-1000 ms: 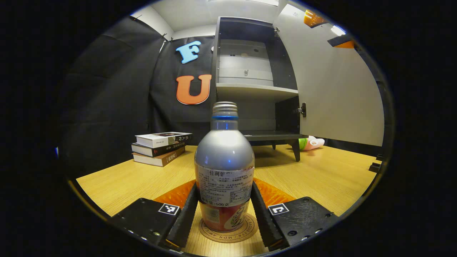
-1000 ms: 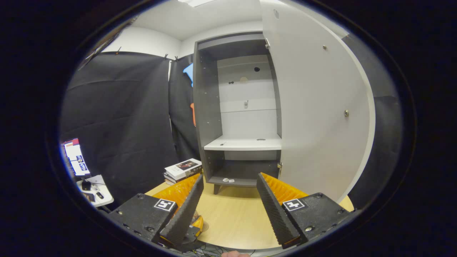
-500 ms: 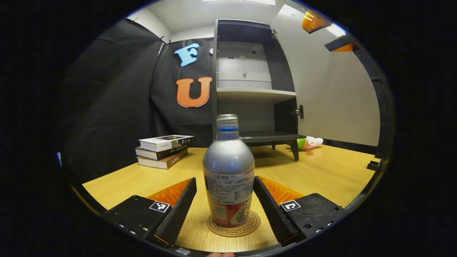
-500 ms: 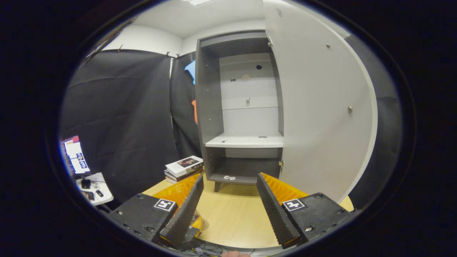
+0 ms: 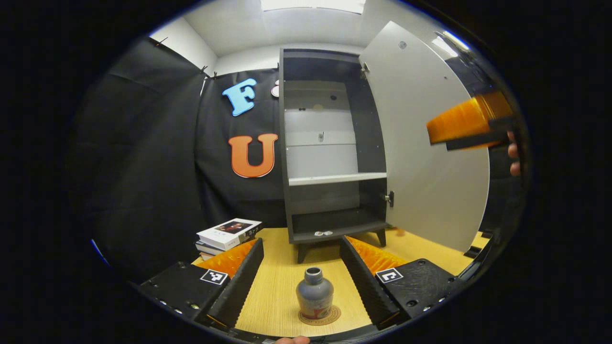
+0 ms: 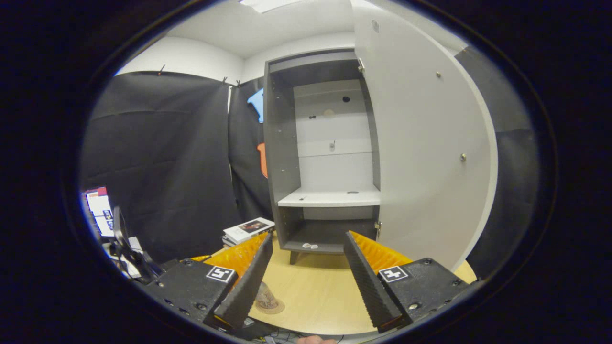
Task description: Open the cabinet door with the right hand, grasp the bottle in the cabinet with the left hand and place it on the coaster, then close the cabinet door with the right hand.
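Silver and stubby, the bottle (image 5: 314, 295) stood upright on the coaster (image 5: 320, 316) on the wooden table (image 5: 277, 301), between but clear of the spread fingers of the left gripper (image 5: 301, 282), which held nothing. The right gripper (image 6: 306, 282) was likewise released and empty, facing the cabinet (image 6: 282, 157), whose white door (image 6: 425, 157) hung wide open. Closing remained; judging by the layout, a hasty shove could slam the door and jolt the table, or a low sweep might topple the bottle.

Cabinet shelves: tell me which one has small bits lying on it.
The dark bottom shelf: small pale bits lie at its front edge. The white middle shelf above shows none there.
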{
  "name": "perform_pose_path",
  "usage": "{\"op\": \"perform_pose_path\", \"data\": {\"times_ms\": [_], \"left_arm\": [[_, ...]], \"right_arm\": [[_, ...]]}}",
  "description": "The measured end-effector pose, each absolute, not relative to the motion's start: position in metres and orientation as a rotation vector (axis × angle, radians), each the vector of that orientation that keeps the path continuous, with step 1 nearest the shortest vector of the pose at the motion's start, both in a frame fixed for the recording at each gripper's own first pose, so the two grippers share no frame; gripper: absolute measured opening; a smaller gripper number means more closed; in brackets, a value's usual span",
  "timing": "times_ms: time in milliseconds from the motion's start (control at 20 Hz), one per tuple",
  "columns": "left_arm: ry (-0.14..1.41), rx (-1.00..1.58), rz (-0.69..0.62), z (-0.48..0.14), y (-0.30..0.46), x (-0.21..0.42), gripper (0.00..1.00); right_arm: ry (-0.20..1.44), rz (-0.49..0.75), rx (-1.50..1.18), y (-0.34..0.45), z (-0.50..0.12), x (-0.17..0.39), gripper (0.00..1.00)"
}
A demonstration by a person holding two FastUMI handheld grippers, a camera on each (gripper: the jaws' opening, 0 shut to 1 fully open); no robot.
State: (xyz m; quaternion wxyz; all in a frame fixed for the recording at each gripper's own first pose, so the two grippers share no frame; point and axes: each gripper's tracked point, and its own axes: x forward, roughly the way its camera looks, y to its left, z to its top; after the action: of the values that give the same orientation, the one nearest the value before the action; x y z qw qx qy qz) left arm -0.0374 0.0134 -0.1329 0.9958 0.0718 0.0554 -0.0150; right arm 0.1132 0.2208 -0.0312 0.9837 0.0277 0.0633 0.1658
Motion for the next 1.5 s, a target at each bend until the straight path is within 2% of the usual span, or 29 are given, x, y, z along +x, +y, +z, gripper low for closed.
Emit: {"op": "perform_pose_path", "data": {"times_ms": [250,400,600,800,1150,1500], "left_arm": [[0.163,0.040,-0.041,-0.081,-0.001,-0.026,0.96],[0.129,0.049,-0.035,-0.062,-0.001,-0.021,0.96],[0.135,0.071,-0.043,-0.065,-0.003,-0.022,0.96],[0.138,0.060,-0.046,-0.063,-0.002,-0.025,0.96],[0.104,0.066,-0.009,-0.053,0.014,-0.031,0.96],[0.108,0.076,0.033,-0.054,0.025,-0.037,0.96]], "right_arm": [[0.047,0.181,0.057,0.169,0.010,0.095,0.95],[0.023,0.065,0.057,0.116,0.039,0.076,0.99],[0.004,-0.085,0.011,0.043,0.068,0.053,0.99],[-0.003,-0.235,-0.005,-0.025,0.084,0.065,0.99],[-0.010,-0.212,0.025,-0.045,0.088,0.129,0.99],[0.020,-0.181,0.015,-0.033,0.084,0.139,0.98]]}}
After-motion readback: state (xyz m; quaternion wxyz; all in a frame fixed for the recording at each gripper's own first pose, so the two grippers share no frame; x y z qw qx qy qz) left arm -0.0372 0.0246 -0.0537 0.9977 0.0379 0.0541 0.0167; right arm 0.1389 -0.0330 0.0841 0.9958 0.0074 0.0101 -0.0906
